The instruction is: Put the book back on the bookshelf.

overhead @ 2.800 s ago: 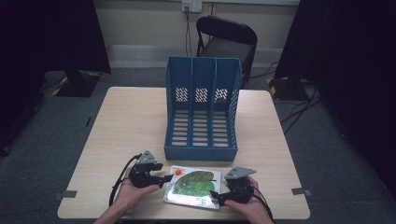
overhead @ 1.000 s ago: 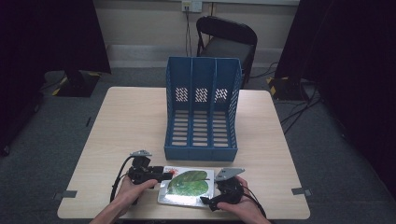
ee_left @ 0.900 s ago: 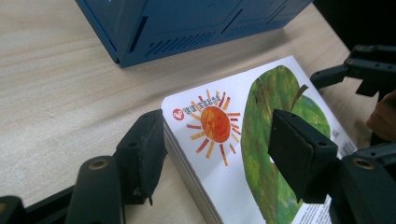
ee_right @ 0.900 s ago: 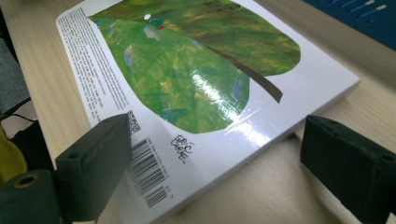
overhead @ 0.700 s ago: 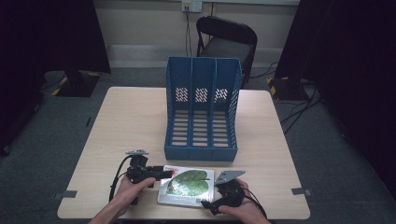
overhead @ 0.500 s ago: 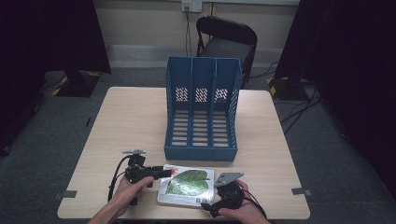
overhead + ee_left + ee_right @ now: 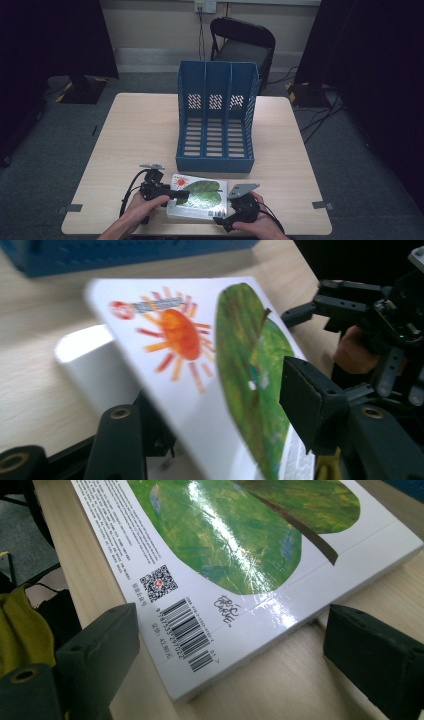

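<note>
A glossy book with a green leaf and an orange sun on its white cover lies near the table's front edge. My left gripper is on the book's left edge. In the left gripper view the book runs tilted between the jaws, one under it and one over it, and the left gripper is shut on it. My right gripper is at the book's near right corner. In the right gripper view that barcode corner rests on the wood between the wide-apart jaws of the open right gripper.
A blue three-slot file rack stands open-side up just behind the book, mid-table. The wooden table has bare room left and right of the rack. A black folding chair stands beyond the far edge.
The left gripper has moved right onto the book's left edge and taken hold of it. The right hand has dropped back toward the front edge, at the book's near corner.
</note>
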`<state>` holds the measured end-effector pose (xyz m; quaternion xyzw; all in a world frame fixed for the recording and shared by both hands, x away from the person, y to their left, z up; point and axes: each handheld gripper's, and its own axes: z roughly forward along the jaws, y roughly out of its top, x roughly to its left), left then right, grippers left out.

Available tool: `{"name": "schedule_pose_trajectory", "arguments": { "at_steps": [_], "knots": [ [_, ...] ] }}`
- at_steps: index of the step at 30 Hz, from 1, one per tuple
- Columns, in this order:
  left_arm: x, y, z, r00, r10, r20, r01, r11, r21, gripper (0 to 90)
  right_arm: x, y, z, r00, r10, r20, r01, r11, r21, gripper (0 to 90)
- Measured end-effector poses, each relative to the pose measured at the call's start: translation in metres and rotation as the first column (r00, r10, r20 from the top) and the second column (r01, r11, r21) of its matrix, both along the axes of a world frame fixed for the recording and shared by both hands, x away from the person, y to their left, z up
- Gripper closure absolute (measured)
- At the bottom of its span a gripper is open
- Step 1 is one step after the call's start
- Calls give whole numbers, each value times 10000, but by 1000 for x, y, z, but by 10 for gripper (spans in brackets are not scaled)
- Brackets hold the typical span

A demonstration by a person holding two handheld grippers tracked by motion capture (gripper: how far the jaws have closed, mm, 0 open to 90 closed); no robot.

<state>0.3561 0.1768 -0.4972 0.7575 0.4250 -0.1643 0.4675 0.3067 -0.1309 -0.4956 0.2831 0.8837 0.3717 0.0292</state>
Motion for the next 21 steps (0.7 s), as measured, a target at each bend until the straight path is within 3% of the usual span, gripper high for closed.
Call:
{"name": "schedule_pose_trajectory", "arguments": {
  "at_steps": [1, 3, 9, 14, 16, 21],
  "knots": [
    [-1, -3, 0, 9995, -310, 29, 310, 9995, 21, 432, 0, 2, 0, 9999, 143, 42, -143, 9999, 10, 79],
    [-2, -6, 0, 9989, -473, 7, 473, 9989, -1, 448, -1, 3, 0, 9997, 248, 30, -248, 9997, 45, 90],
    [-1, -8, -1, 9985, -535, -103, 534, 9985, -126, 447, 0, 6, -1, 9986, 497, 155, -499, 9987, 101, 92],
    [-2, -10, 0, 9978, -646, 128, 645, 9979, 58, 478, 1, 10, -2, 9975, 679, 197, -683, 9975, 192, 89],
    [-2, -11, 2, 9941, -951, 527, 931, 9949, 397, 495, 1, 10, -2, 9974, 686, 226, -690, 9975, 158, 93],
    [-2, -11, 3, 9889, -1335, 654, 1311, 9905, 404, 588, 4, 7, 0, 9977, 674, -1, -674, 9972, 333, 133]
  ]
}}
